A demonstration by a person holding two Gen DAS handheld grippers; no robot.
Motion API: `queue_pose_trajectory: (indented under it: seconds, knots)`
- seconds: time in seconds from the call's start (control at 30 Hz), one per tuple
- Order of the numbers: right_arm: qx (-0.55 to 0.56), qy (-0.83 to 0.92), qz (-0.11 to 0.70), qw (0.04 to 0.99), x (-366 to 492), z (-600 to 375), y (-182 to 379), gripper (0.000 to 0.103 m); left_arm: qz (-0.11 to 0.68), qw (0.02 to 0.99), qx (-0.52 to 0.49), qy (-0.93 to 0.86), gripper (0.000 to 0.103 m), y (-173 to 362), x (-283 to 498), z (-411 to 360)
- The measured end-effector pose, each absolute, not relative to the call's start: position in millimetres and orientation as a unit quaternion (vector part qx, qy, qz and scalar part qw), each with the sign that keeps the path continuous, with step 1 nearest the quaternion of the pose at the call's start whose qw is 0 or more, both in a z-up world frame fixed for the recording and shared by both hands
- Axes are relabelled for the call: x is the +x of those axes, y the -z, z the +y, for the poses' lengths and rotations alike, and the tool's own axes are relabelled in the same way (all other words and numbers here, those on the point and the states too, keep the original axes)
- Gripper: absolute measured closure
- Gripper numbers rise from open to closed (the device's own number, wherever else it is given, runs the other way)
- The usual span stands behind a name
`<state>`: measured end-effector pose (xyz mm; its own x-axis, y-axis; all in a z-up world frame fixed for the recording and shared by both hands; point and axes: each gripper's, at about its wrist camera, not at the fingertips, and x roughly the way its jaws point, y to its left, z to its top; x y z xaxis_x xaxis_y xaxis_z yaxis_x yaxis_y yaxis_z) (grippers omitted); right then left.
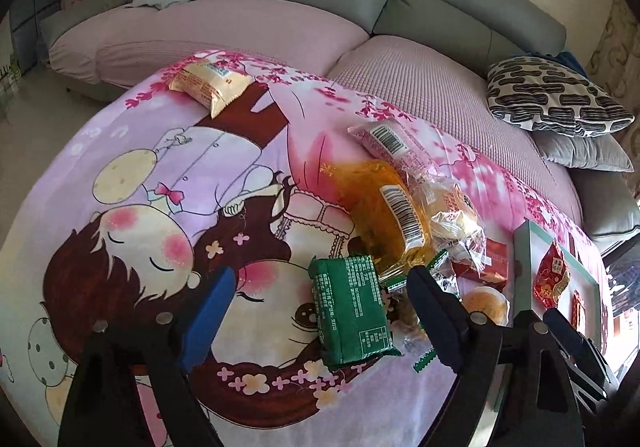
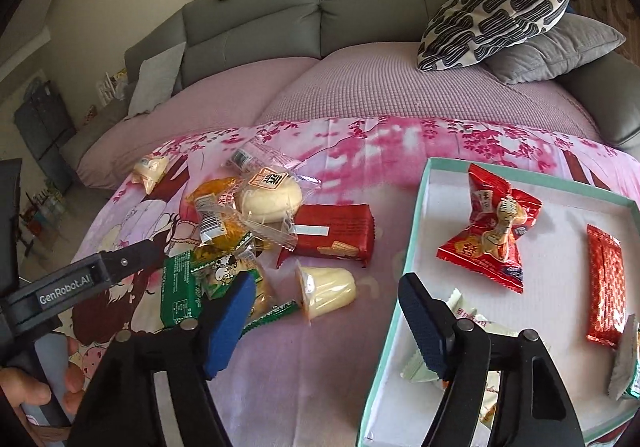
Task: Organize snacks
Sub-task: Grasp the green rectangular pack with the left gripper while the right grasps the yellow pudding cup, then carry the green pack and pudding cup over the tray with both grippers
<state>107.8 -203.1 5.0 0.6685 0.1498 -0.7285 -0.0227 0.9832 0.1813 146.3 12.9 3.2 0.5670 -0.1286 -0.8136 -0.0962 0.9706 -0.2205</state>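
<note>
Left gripper [image 1: 320, 311] angling down, jaws wide around green packet [image 1: 352, 311], right gripper [image 2: 324, 319] hovering wide and empty over tray [image 2: 416, 215] edge holding two red packets.

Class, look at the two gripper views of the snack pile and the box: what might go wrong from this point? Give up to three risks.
1. The snacks overlap: the bun lies on the orange packet, so lifting one may drag its neighbours.
2. The jelly cup lies on its side and looks smooth, so it may slip from the pads or roll.
3. The right gripper straddles the box wall; a careless pass may knock it.
</note>
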Motion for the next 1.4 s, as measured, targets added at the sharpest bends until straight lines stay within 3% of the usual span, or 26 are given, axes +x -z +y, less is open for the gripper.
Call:
queue_pose_trajectory:
  seconds: [0.07,0.17,0.23,0.47,0.53,0.67,1.4]
  knots:
    - [0.075,-0.050,0.411,0.907,112,-199,1,0.040,0.475,0.871,-0.121,0.017,0.017,5,150,9]
    - [0.071,-0.052,0.419,0.903,119,-195,10,0.042,0.490,0.863,-0.118,0.025,0.018,17,155,2]
    - [0.066,-0.050,0.426,0.901,123,-193,17,0.044,0.499,0.858,-0.117,0.032,0.032,23,158,-1]
    - [0.047,-0.044,0.432,0.900,133,-186,28,0.053,0.513,0.852,-0.104,0.034,0.048,38,162,-8]
    - [0.044,-0.043,0.433,0.899,133,-186,30,0.057,0.511,0.853,-0.102,0.035,0.057,37,162,-9]
    - [0.044,-0.041,0.433,0.899,132,-188,30,0.062,0.508,0.854,-0.102,0.035,0.060,37,162,-8]
    - [0.089,-0.047,0.388,0.916,108,-216,-11,0.062,0.456,0.884,-0.107,0.022,0.061,-4,146,-6]
